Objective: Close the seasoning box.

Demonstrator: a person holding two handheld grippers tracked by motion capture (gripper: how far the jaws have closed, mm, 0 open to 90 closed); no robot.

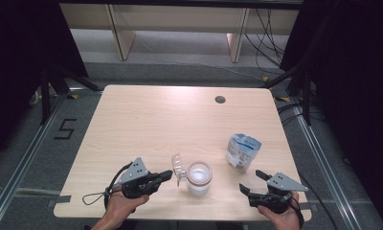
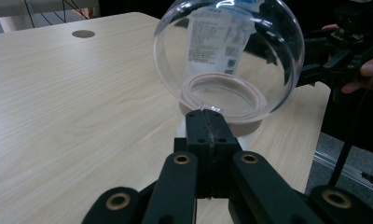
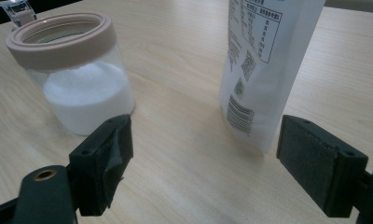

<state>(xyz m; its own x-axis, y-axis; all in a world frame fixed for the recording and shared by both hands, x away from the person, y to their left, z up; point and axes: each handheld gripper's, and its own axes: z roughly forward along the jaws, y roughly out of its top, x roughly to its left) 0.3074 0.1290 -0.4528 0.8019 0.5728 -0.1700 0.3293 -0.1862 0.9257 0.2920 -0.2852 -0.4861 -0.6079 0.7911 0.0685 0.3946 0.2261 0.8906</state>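
In the high view, low and a little left of the middle, the left hand-held gripper (image 1: pixel 169 174) pinches the edge of a clear round plastic lid (image 1: pixel 178 168), held on its side just left of a clear jar with a pinkish rim and white powder inside (image 1: pixel 199 178) on the pale wooden counter (image 1: pixel 156 124). At lower right, the right hand-held gripper (image 1: pixel 253 181) has its jaws wide apart, below a white and blue pouch (image 1: pixel 242 150). In the left gripper view, the black jaws are squeezed together on the lid's (image 2: pixel 226 60) bottom edge, with the jar's (image 2: pixel 222 100) rim seen through it. In the right gripper view, the jar (image 3: pixel 75 74) stands at upper left and the pouch (image 3: pixel 264 60) at upper right, beyond the open jaws, touching neither.
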